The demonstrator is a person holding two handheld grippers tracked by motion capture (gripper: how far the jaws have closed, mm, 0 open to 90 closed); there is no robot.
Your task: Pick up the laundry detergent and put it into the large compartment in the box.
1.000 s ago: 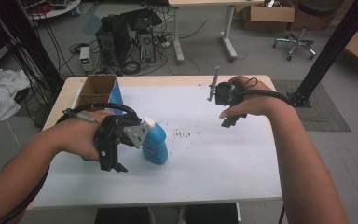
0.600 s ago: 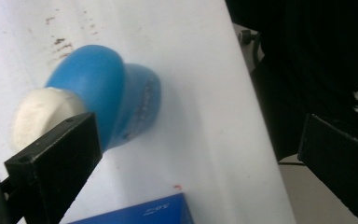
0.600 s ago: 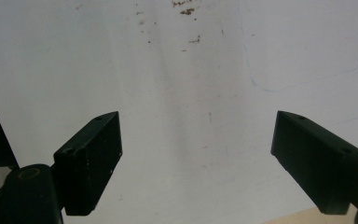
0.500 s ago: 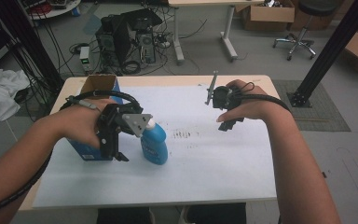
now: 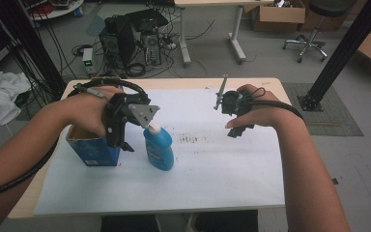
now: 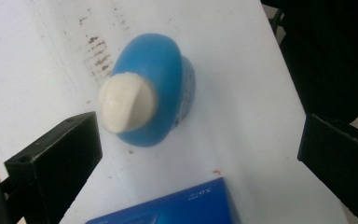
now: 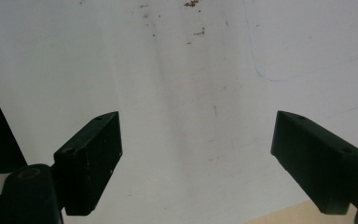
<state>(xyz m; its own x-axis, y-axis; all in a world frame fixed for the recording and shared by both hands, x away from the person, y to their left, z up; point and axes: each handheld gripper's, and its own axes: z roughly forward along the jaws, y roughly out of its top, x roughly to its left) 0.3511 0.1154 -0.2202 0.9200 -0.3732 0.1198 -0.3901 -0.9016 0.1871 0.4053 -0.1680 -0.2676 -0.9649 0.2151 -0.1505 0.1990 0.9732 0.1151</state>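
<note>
left gripper: jaws wide, above box, holding nothing | right gripper: jaws wide, empty, over white sheet | blue bottle upright just beside blue box

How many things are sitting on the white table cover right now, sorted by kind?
Blue bottle with a white cap: 1
Blue cardboard box: 1
Total: 2
</note>
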